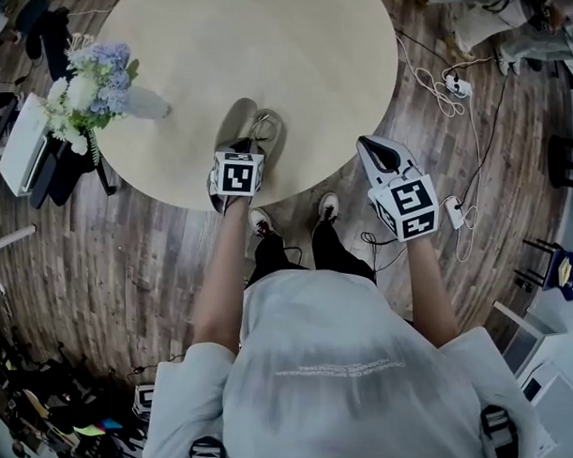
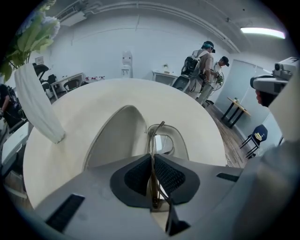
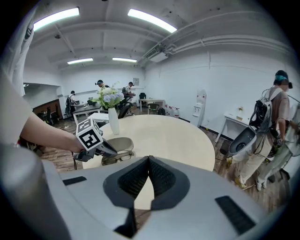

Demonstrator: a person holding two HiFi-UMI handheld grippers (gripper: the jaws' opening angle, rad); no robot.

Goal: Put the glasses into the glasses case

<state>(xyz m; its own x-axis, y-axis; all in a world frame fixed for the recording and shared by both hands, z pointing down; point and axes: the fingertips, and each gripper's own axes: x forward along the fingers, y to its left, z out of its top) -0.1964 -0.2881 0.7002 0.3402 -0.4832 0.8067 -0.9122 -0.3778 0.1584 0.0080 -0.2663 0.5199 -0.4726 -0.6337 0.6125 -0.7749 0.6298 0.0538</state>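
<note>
On the round beige table (image 1: 261, 46) lies a closed oval beige glasses case (image 1: 234, 120) near the front edge. The thin-framed glasses (image 1: 267, 127) rest just right of it. My left gripper (image 1: 248, 148) reaches over the table edge and is shut on one temple arm of the glasses (image 2: 161, 143); the arm runs upright between the pads (image 2: 168, 176). The case (image 2: 119, 136) lies just left of the lens. My right gripper (image 1: 373, 147) hovers off the table's right front edge, jaws shut and holding nothing. From the right gripper (image 3: 149, 161) I see the left gripper (image 3: 89, 136), case (image 3: 119, 143) and glasses (image 3: 117, 158).
A white vase (image 1: 146, 103) of flowers (image 1: 89, 89) stands at the table's left; the vase (image 2: 40, 108) is left of the case. Cables and a power strip (image 1: 450, 86) lie on the wooden floor at right. People (image 3: 276, 117) stand beyond the table.
</note>
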